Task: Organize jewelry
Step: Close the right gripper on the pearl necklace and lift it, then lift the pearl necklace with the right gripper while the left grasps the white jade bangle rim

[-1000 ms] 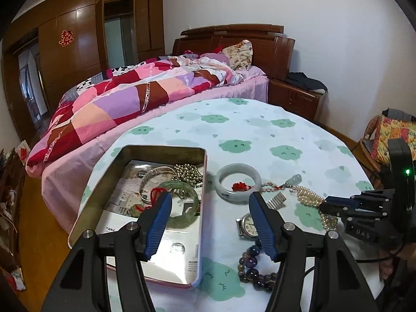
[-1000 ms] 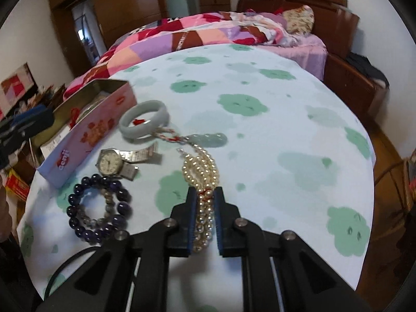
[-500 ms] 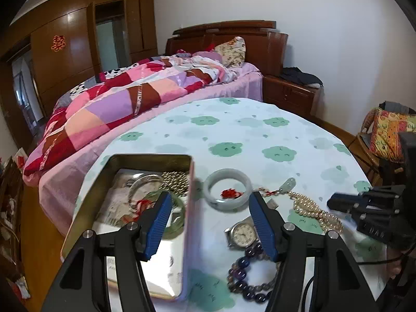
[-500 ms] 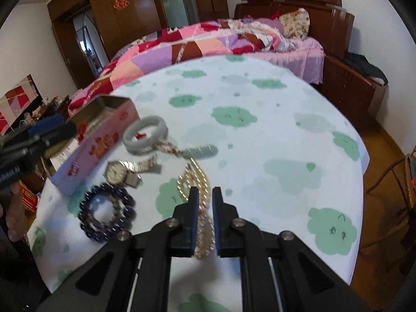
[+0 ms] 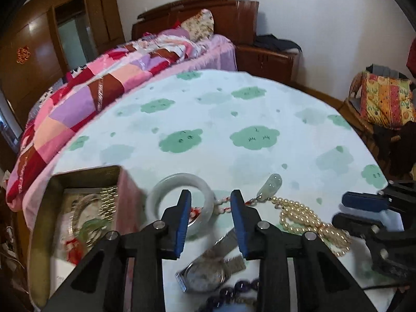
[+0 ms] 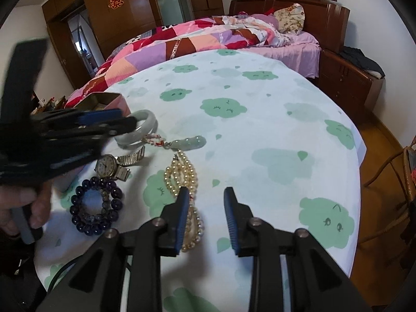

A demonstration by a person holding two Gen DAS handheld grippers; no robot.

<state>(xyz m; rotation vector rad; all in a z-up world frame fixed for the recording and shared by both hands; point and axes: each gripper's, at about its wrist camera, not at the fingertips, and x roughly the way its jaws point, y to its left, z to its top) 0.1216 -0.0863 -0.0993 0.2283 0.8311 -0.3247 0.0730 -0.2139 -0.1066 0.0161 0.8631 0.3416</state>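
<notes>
L claw point(image 5: 210, 197), jaws just narrowing on nothing, hovers by the white bangle point(image 5: 179, 200) near the tin point(image 5: 85, 174); R claw point(image 6: 205, 197) just parted (pearl necklace point(image 6: 182, 174) lies free on bench).

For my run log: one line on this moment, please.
left gripper: closing, empty, over white jade bangle | right gripper: opening, released cream pearl necklace

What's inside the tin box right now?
In the tin box: a gold chain, a clear bangle, something green and red. Its near end is hidden behind the left gripper.
</notes>
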